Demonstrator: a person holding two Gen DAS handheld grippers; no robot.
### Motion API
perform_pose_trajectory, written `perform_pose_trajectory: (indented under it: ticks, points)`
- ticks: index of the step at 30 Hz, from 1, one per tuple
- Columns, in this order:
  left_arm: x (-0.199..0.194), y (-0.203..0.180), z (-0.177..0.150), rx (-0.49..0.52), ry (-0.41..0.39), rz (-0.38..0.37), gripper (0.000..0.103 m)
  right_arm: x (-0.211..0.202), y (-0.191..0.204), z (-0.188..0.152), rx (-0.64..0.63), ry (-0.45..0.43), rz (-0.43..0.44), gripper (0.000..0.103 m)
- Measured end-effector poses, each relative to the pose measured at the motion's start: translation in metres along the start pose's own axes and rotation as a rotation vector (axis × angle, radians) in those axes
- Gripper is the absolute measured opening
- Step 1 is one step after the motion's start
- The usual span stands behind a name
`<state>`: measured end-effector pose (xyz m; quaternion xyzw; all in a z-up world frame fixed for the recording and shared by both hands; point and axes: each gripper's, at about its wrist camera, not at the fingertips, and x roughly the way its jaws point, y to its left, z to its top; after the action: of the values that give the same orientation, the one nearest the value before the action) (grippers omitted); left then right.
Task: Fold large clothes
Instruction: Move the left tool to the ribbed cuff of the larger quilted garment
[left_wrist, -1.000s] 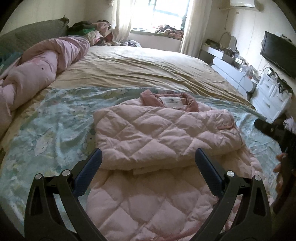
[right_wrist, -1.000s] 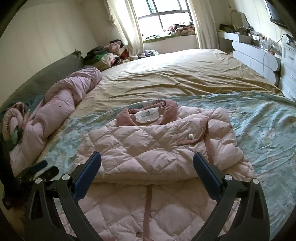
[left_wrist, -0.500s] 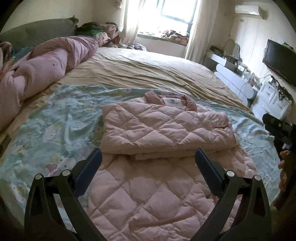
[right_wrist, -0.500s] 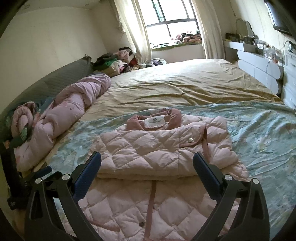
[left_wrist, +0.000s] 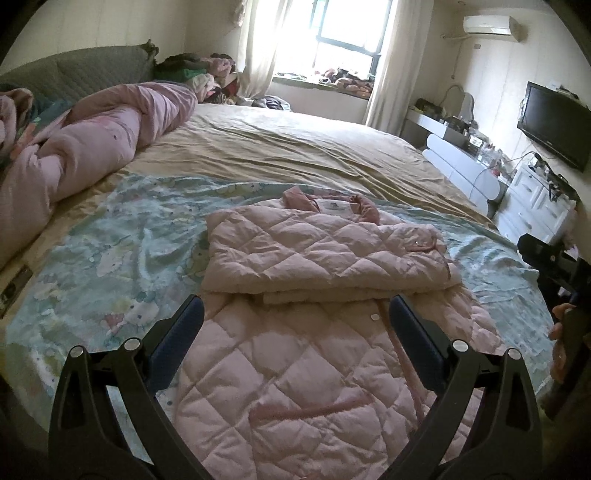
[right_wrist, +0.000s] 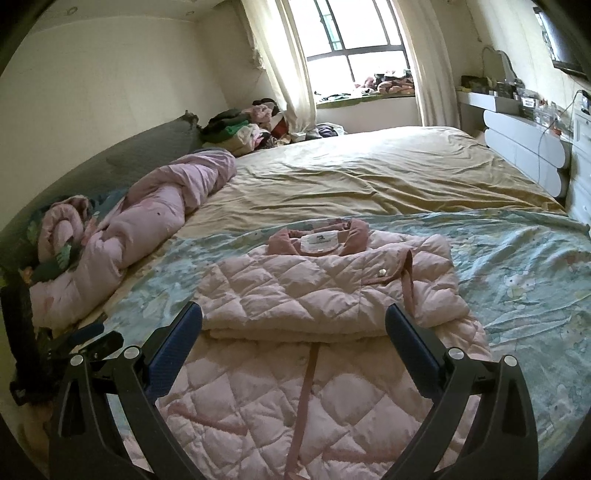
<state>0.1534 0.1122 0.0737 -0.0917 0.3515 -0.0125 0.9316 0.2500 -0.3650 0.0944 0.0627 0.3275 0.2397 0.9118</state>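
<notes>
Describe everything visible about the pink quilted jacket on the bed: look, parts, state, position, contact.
The pink quilted jacket looks like soft, puffy padded fabric with diamond stitching. It has a darker pink collar, a white neck label, snap buttons and a darker front strip. Its sleeves and sides are folded across the chest as a thick layer, while the lower half lies flat toward the cameras. It rests on the teal patterned sheet. Both open grippers hover near it; neither visibly touches it.

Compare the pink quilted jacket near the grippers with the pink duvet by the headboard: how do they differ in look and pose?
The quilted jacket has diamond stitching; the duvet looks smooth.
The jacket lies flat, its sleeves folded over its upper part; the duvet is bunched into a long roll.
The jacket rests on the patterned sheet; the duvet lies along the bed's edge.
Both are pale pink and padded.
</notes>
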Motion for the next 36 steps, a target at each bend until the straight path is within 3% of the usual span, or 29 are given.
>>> perform_pose_trajectory:
  ticks: [17, 36]
  points:
    - [-0.03, -0.014, -0.025, 0.0, 0.006, -0.021, 0.094, -0.035, -0.005, -0.028, -0.037, 0.009, 0.011, 0.099]
    - [-0.038, -0.011, -0.059, 0.011, 0.047, 0.034, 0.094, -0.046, -0.022, -0.062, -0.073, 0.049, -0.046, 0.099]
